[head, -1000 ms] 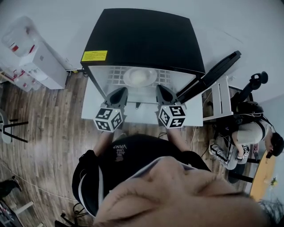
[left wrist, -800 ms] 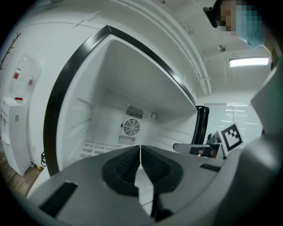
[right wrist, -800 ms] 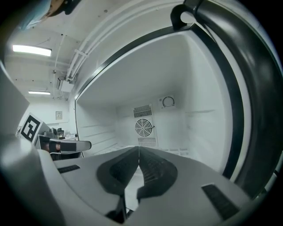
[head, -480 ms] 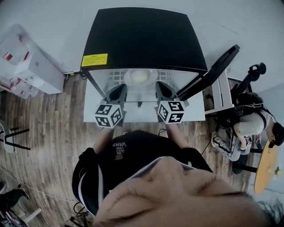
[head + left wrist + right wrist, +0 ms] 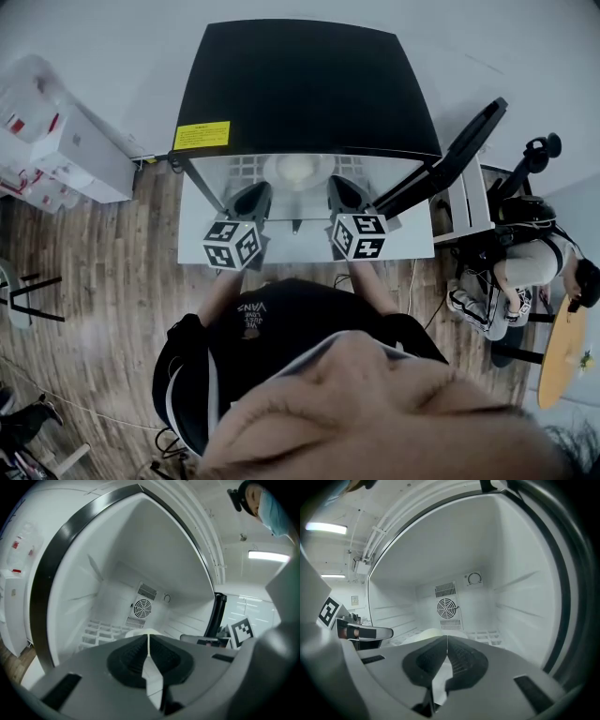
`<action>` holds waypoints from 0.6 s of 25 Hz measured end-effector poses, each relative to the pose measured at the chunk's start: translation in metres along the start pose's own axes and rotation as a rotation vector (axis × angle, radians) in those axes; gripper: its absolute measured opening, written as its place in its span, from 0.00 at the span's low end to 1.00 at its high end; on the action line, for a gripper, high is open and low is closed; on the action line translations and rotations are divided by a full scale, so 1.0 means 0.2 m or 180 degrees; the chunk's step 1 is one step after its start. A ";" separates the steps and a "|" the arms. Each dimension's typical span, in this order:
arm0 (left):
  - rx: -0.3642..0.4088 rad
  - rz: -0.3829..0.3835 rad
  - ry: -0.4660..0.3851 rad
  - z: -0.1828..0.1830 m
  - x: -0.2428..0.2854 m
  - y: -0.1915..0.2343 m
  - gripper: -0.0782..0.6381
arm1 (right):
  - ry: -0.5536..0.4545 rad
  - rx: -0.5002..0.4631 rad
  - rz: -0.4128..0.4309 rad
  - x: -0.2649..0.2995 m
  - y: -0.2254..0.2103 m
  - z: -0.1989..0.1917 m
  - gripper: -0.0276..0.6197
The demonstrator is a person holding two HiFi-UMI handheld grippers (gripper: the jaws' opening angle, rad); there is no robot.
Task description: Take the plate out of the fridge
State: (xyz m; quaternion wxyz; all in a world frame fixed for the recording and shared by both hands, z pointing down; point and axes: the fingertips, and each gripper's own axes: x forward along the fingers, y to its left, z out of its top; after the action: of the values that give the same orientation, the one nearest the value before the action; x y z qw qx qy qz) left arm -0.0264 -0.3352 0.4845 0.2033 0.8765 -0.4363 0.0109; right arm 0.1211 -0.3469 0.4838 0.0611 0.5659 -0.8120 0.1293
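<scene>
A white plate (image 5: pixel 296 170) lies on the wire shelf inside the open black-topped fridge (image 5: pixel 309 84). In the left gripper view the plate (image 5: pixel 139 632) peeks just over the jaw tips, and the right gripper view shows the plate (image 5: pixel 423 634) the same way. My left gripper (image 5: pixel 253 193) and right gripper (image 5: pixel 337 188) are side by side at the fridge's mouth, short of the plate. Both are shut with nothing between the jaws. Each also shows in its own view, the left gripper (image 5: pixel 148 637) and the right gripper (image 5: pixel 446 639).
The fridge door (image 5: pixel 450 155) stands swung open to the right. A fan grille (image 5: pixel 142 607) is on the fridge's back wall. White boxes (image 5: pixel 66 141) are stacked at the left. A person (image 5: pixel 534 272) sits at the right beside a round wooden table (image 5: pixel 562 352).
Both grippers have edged slightly forward toward the fridge opening. Their jaws have stayed shut, and the plate has not moved.
</scene>
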 end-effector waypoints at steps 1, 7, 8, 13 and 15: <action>-0.0009 0.0003 0.0011 0.00 0.00 0.01 0.13 | 0.0012 -0.0004 -0.0003 0.01 0.00 0.00 0.06; -0.0153 0.0052 0.0124 -0.04 0.03 0.04 0.13 | 0.0048 -0.0028 -0.0021 0.03 -0.01 -0.01 0.06; -0.0189 0.0072 0.0142 -0.05 0.03 0.05 0.13 | 0.0055 -0.0033 -0.0020 0.04 -0.01 -0.02 0.06; -0.0589 0.0039 0.0224 -0.09 0.05 0.07 0.13 | 0.0087 -0.0042 -0.0017 0.05 -0.02 -0.03 0.06; -0.0736 0.0039 0.0254 -0.10 0.05 0.08 0.13 | 0.0095 -0.0044 -0.0019 0.06 -0.02 -0.04 0.06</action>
State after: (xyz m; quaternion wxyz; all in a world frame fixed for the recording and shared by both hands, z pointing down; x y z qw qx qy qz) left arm -0.0298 -0.3446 0.5105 0.3201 0.8434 -0.4315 -0.0034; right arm 0.1206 -0.3562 0.4939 0.0774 0.5659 -0.8102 0.1319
